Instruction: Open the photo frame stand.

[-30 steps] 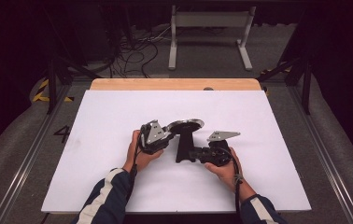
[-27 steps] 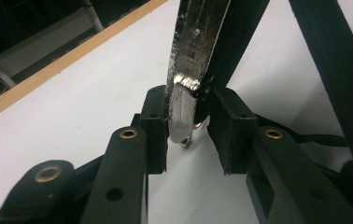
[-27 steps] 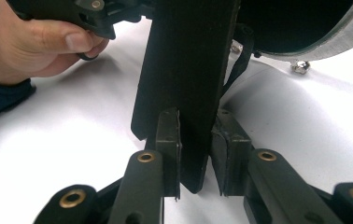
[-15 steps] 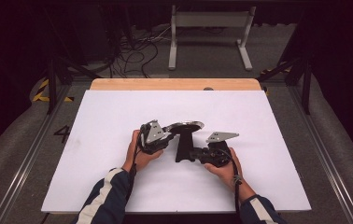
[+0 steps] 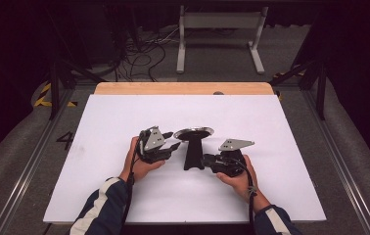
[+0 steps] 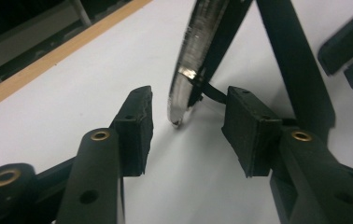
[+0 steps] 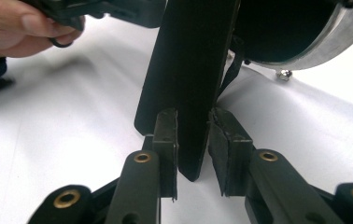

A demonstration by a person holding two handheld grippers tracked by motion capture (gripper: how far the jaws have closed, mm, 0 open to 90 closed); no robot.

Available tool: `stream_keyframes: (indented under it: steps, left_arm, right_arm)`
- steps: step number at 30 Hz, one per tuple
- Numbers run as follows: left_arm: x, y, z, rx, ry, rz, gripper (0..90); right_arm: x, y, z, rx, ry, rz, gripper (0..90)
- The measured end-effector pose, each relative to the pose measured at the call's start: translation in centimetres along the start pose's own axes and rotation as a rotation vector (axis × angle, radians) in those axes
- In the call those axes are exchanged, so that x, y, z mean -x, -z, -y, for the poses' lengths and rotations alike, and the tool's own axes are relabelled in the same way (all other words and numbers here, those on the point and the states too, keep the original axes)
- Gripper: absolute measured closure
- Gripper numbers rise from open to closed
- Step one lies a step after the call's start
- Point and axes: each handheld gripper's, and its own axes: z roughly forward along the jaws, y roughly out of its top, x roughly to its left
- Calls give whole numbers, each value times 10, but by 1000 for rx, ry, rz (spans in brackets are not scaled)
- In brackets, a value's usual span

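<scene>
A black stand (image 5: 191, 156) topped by a round, silver-rimmed disc (image 5: 193, 133) stands mid-table. My left gripper (image 5: 175, 146) sits just left of the disc. In the left gripper view my left gripper (image 6: 188, 109) is open: its jaws have just been opening, and the disc's rim (image 6: 193, 60) lies between the pads (image 6: 139, 121) without touching them. My right gripper (image 5: 205, 160) comes in low from the right. My right gripper (image 7: 193, 126) has its pads against both sides of the stand's black leg (image 7: 188, 70), though its jaws have just eased open slightly.
The white table board (image 5: 124, 196) has a wooden strip (image 5: 183, 88) along its far edge. Beyond it stand a white frame (image 5: 219, 19) and loose cables (image 5: 144, 54) on the floor. Metal rails (image 5: 31, 161) run along both sides.
The left gripper's jaws have spread apart from the disc's rim, and the disc sits more level. Both hands stay about where they were.
</scene>
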Motion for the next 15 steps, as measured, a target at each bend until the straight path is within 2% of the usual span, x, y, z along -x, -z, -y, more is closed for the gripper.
stream_keyframes:
  steps: [3, 7, 10, 11, 15]
  left_arm:
    - [2, 10, 2, -12, -16, 8, 511]
    - [3, 21, 7, -22, -6, 22, 464]
    - [5, 31, 10, -28, 0, 27, 413]
    - [7, 37, 13, -32, 1, 37, 397]
    - [11, 46, 19, -57, -14, 56, 353]
  right_arm:
    - [0, 2, 0, -2, 10, 13, 708]
    - [-1, 4, 0, -6, 25, 22, 705]
    - [-3, 6, -1, -6, 45, 28, 704]
    - [-7, 9, -2, -7, 71, 42, 702]
    - [-11, 11, -3, -6, 97, 53, 706]
